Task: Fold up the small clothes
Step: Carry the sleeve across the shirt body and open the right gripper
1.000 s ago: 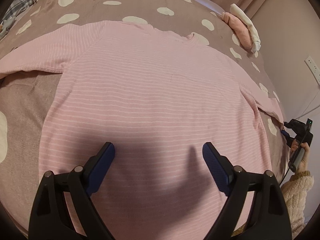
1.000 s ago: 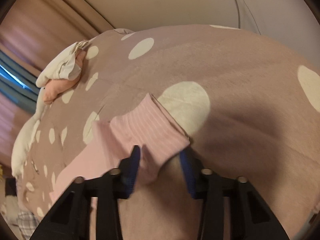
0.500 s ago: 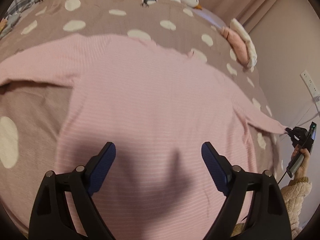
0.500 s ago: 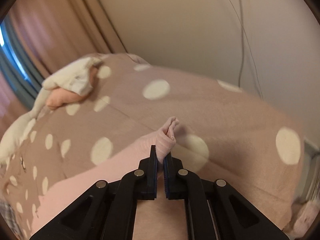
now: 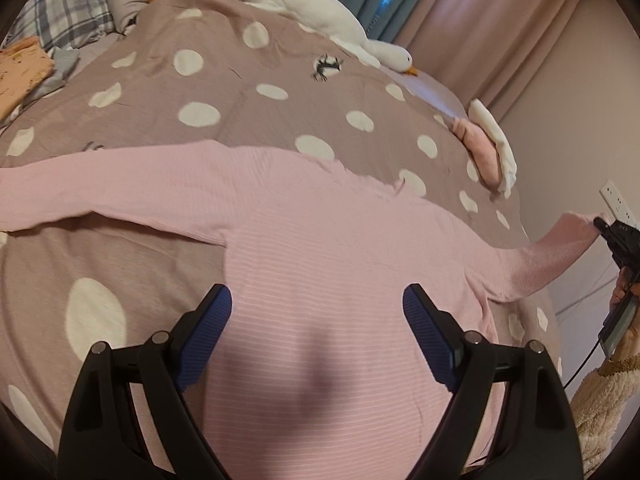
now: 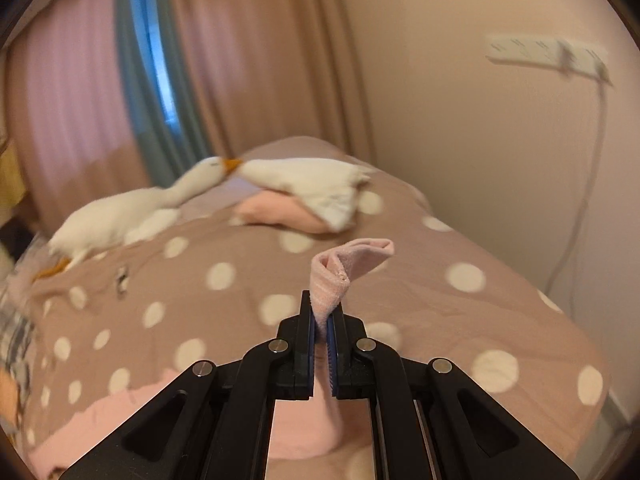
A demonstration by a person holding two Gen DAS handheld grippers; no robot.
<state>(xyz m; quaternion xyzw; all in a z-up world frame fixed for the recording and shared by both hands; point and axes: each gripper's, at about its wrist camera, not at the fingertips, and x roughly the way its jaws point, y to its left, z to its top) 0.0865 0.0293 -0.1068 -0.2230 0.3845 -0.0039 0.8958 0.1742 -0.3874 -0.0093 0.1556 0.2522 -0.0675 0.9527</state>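
Brown-pink polka-dot bedding (image 5: pixel 224 92) covers the whole bed, and the pink striped top (image 5: pixel 320 264) lies spread flat across its near half, one sleeve stretched out to the left. Far off, a white plush goose (image 5: pixel 320 16) lies along the far edge, with a small pile of folded clothes (image 5: pixel 486 148) at the far right.

The right sleeve (image 5: pixel 552 256) is lifted clear of the bed, its cuff (image 6: pixel 340 272) pinched in the right gripper (image 6: pixel 325 340), whose jaws are closed tight on just the end of the fabric. That narrow bite is the likely weak point: if the sleeve is carried across the body quickly, the cuff could slip out, or the pull could drag the shoulder and wrinkle the flat torso, since nothing pins it down.

The left gripper (image 5: pixel 316 320) hovers over the lower body of the top, jaws spread wide, holding nothing; whether its tips touch the cloth I cannot tell.
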